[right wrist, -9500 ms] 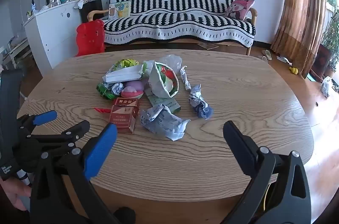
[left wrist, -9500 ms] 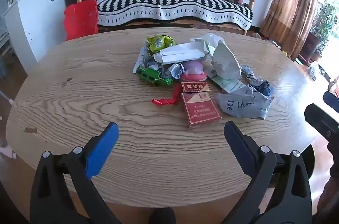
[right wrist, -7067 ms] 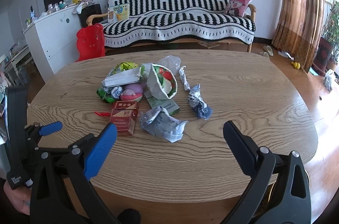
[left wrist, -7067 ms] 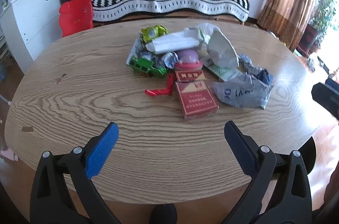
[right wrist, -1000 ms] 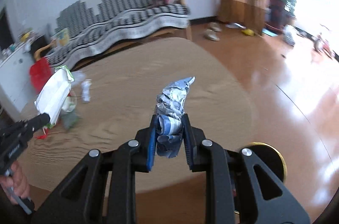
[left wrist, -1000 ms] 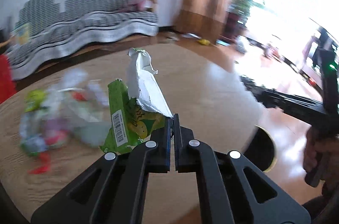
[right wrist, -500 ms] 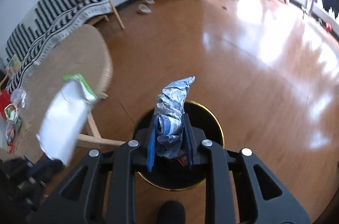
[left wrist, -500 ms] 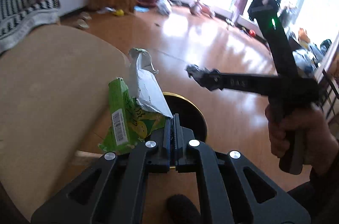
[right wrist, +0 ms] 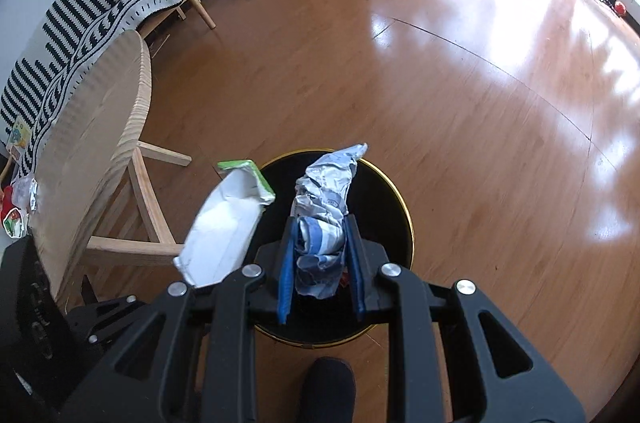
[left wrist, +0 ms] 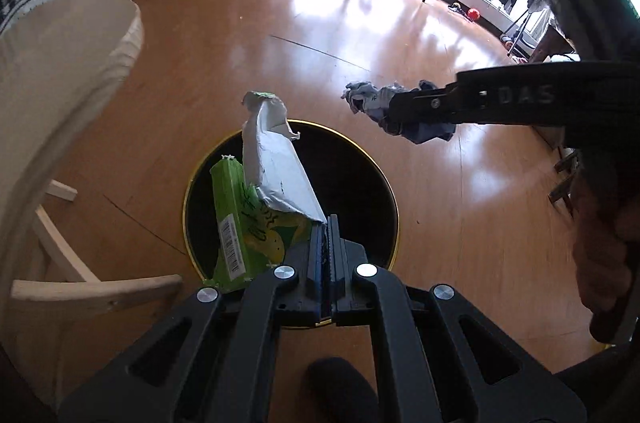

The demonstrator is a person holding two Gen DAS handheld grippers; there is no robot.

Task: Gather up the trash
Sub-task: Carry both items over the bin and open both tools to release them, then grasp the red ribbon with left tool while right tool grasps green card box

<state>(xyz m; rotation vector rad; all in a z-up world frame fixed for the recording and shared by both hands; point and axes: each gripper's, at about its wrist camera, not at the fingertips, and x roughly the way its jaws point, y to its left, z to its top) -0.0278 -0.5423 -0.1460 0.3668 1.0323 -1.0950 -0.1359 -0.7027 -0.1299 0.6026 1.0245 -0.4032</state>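
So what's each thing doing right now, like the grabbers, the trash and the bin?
left gripper: shut on the green wrapper
green wrapper: held above the bin
right gripper: shut on the crumpled wrapper
crumpled wrapper: held above the bin
bin: open, no lid, standing on the floor
table: some trash left on it

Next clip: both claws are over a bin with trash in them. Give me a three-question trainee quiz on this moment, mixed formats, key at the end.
1. True or false: the left claw is shut on a green wrapper.
2. What does the right claw hold? A) crumpled blue-and-silver wrapper B) red box C) nothing
3. Fill in: under both claws stands a black bin with a ____ rim, on the wooden floor beside the table.

Key: 1 true; 2 A, the crumpled blue-and-silver wrapper; 3 gold.
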